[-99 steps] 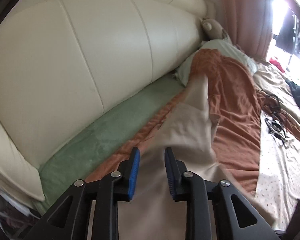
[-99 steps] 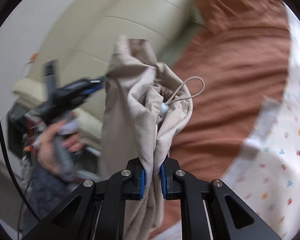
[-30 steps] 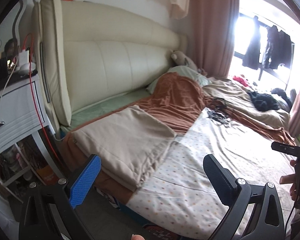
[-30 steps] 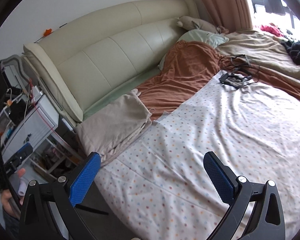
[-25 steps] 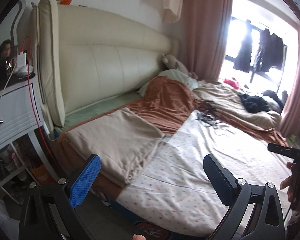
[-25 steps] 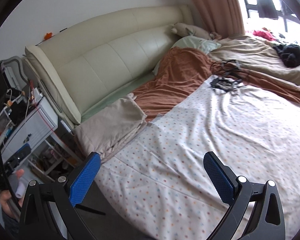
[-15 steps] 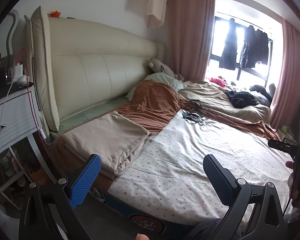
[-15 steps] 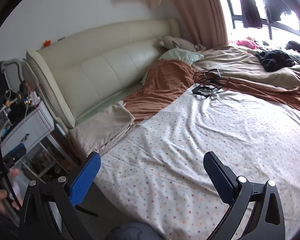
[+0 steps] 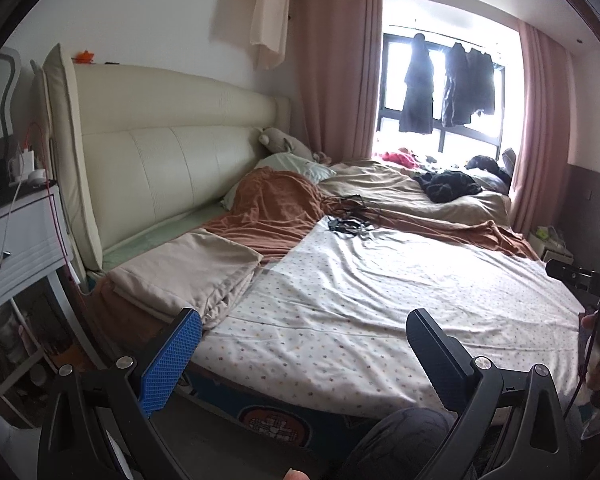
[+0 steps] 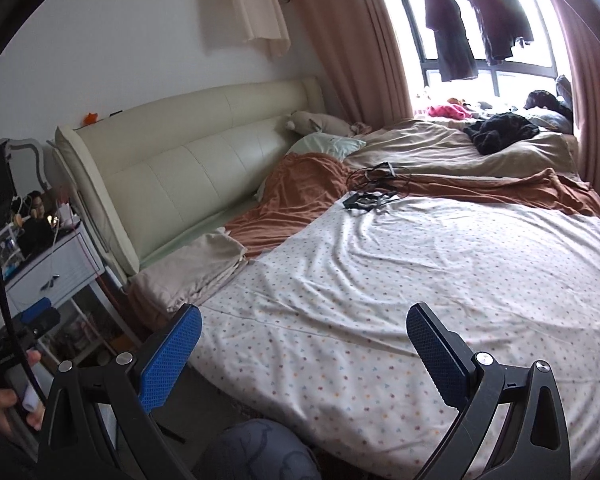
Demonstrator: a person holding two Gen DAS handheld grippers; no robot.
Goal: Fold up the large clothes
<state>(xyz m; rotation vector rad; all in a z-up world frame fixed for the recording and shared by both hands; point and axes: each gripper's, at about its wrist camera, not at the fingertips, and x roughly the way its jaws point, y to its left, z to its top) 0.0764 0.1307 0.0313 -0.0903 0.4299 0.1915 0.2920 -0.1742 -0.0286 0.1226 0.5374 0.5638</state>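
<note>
Neatly folded beige garment (image 9: pixel 188 272) lies flat.

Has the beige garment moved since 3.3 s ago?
Yes. Then it hung from the right claw; now the beige garment lies folded on the bed's corner beside the headboard, both claws open.

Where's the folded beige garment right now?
The folded beige garment lies at the bed's near-left corner in both wrist views, below the cream headboard, between the rust blanket and the dotted sheet.
</note>
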